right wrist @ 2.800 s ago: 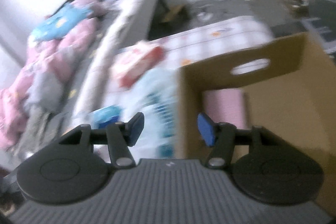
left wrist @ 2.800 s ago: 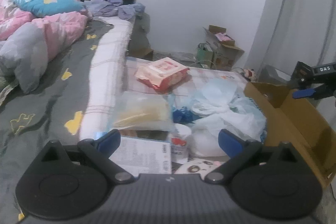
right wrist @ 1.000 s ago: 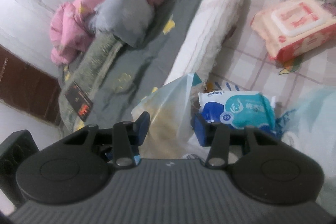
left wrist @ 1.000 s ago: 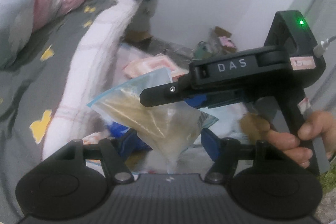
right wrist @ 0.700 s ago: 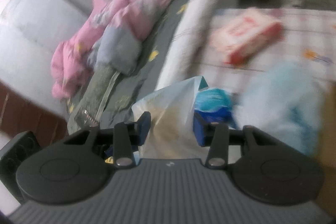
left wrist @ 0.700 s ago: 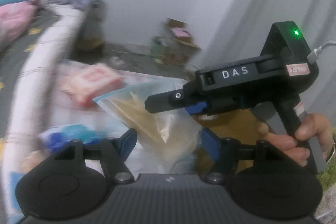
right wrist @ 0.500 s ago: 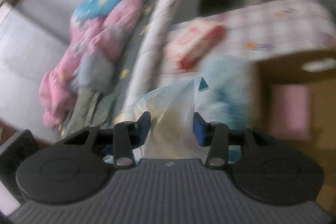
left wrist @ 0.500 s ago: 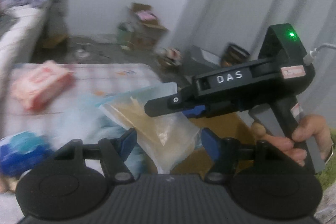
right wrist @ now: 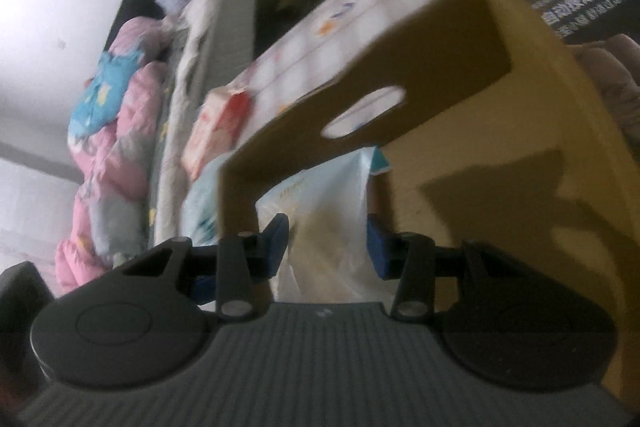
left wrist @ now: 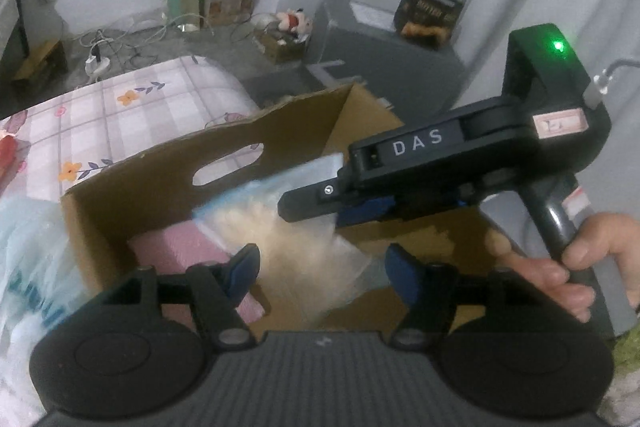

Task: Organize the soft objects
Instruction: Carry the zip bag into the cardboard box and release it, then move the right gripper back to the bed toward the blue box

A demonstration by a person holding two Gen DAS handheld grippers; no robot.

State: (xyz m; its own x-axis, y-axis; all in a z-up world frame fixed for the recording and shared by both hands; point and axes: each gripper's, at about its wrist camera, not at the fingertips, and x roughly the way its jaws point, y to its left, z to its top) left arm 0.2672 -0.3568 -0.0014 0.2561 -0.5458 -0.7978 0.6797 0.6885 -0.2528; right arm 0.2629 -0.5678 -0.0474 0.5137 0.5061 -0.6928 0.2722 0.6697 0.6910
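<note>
My right gripper (right wrist: 327, 247) is shut on a clear plastic bag with pale yellowish filling (right wrist: 320, 227) and holds it over the open cardboard box (right wrist: 460, 67). In the left wrist view the right gripper (left wrist: 320, 195) holds the bag (left wrist: 296, 247) above the box (left wrist: 160, 179), where a pink pack (left wrist: 180, 247) lies inside. My left gripper (left wrist: 322, 265) is open and empty, just in front of the hanging bag.
A checked mat (left wrist: 120, 107) lies beyond the box with a pink wipes pack (right wrist: 216, 123) and a pale blue plastic bag (left wrist: 24, 247). A grey cabinet (left wrist: 380, 59) stands behind the box. The bed with pink bedding (right wrist: 116, 131) is at the left.
The right gripper has carried the bag rightward from over the mat to above the box. The left gripper turned to follow it, staying open.
</note>
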